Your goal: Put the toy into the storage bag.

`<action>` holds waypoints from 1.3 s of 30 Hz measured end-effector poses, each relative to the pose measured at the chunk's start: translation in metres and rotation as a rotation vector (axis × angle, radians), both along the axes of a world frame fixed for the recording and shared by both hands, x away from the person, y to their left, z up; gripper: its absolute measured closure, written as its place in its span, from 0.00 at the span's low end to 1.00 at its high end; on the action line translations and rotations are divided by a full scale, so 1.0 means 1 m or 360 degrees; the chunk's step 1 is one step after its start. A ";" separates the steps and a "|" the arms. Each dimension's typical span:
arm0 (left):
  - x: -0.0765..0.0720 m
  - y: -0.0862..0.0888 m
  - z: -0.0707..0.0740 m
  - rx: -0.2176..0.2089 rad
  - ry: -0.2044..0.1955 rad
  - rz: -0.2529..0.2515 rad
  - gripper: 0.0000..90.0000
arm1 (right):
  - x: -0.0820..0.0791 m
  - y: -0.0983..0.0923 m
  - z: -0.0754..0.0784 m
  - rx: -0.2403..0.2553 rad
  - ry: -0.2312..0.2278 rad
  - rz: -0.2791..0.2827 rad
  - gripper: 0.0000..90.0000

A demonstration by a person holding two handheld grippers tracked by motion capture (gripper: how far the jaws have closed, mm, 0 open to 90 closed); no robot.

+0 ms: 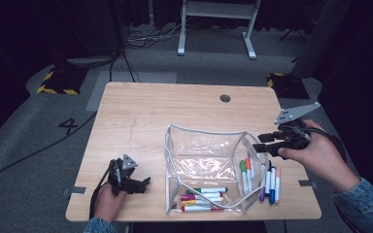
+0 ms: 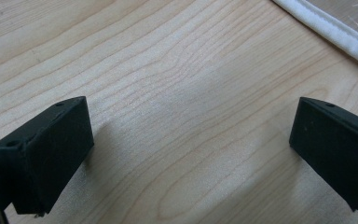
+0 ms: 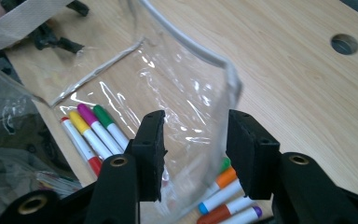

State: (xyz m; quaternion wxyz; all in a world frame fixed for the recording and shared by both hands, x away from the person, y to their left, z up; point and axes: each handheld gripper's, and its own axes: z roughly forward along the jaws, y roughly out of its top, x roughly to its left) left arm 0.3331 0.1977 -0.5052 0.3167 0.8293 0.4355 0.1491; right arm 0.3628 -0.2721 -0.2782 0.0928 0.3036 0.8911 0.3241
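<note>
A clear plastic pouch (image 1: 201,155) with white trim stands open on the wooden table (image 1: 141,111). Several markers (image 1: 203,198) lie inside it near its front, and more markers (image 1: 271,182) lie on the table along its right side. My right gripper (image 1: 262,142) hovers at the pouch's right wall. In the right gripper view its jaws (image 3: 196,123) stand apart with the clear wall (image 3: 191,93) between them, not pressed. My left gripper (image 1: 143,183) rests on the table left of the pouch, open with bare wood between its jaws (image 2: 191,126).
A round cable hole (image 1: 225,98) sits near the table's far edge. The pouch's white trim (image 2: 335,35) lies just beyond the left jaws. The floor beyond the table holds cables and a white desk frame (image 1: 216,19).
</note>
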 end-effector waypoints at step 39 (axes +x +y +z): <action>0.000 0.000 0.000 0.0003 -0.0001 -0.0001 0.00 | -0.017 -0.115 -0.164 -0.0088 0.0286 -0.0565 0.54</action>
